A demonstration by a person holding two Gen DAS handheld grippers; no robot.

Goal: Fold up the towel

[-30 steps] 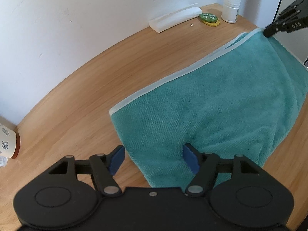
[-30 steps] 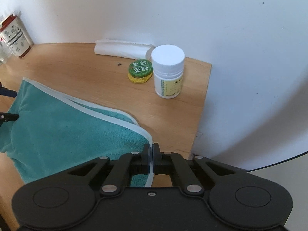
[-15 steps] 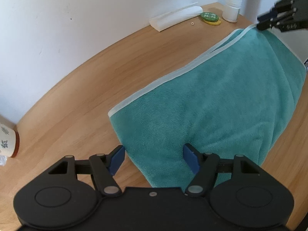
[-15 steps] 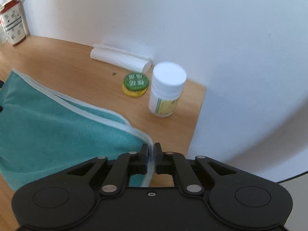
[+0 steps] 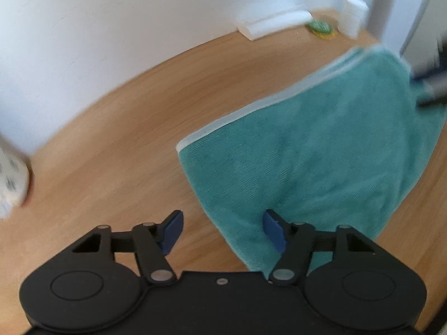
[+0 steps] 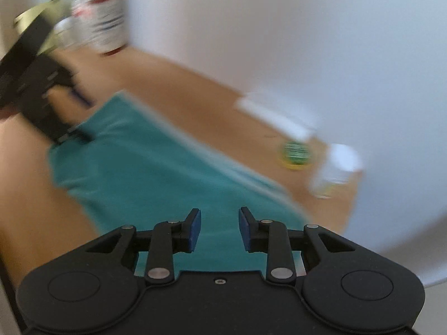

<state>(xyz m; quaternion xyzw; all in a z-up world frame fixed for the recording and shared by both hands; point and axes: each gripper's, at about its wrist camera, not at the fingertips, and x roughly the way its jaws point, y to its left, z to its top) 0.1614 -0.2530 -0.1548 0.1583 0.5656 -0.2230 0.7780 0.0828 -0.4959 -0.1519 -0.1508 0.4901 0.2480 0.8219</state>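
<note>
A teal towel (image 5: 307, 153) with a pale border lies folded on the wooden table (image 5: 125, 139). My left gripper (image 5: 222, 223) hangs over the towel's near corner. Its jaws are closing, with the towel's edge between them and the pads not pressing on it. In the right wrist view my right gripper (image 6: 220, 223) hovers over the towel (image 6: 153, 173) near its right end. Those jaws are opening and hold nothing. The right wrist view is blurred. The left gripper (image 6: 50, 103) shows there at the towel's far left end, and the right gripper (image 5: 430, 83) shows blurred at the left wrist view's right edge.
By the white wall stand a white bottle (image 5: 353, 14), a green and yellow tin (image 5: 321, 28) and a white folded paper (image 5: 273, 23). A patterned cup (image 5: 11, 178) sits at the far left. The table's edge (image 6: 352, 195) runs just beyond the bottle (image 6: 338, 167).
My right gripper let go of the towel's corner, opened, rolled and swung over the towel. The left gripper shifted a little and its jaws narrowed.
</note>
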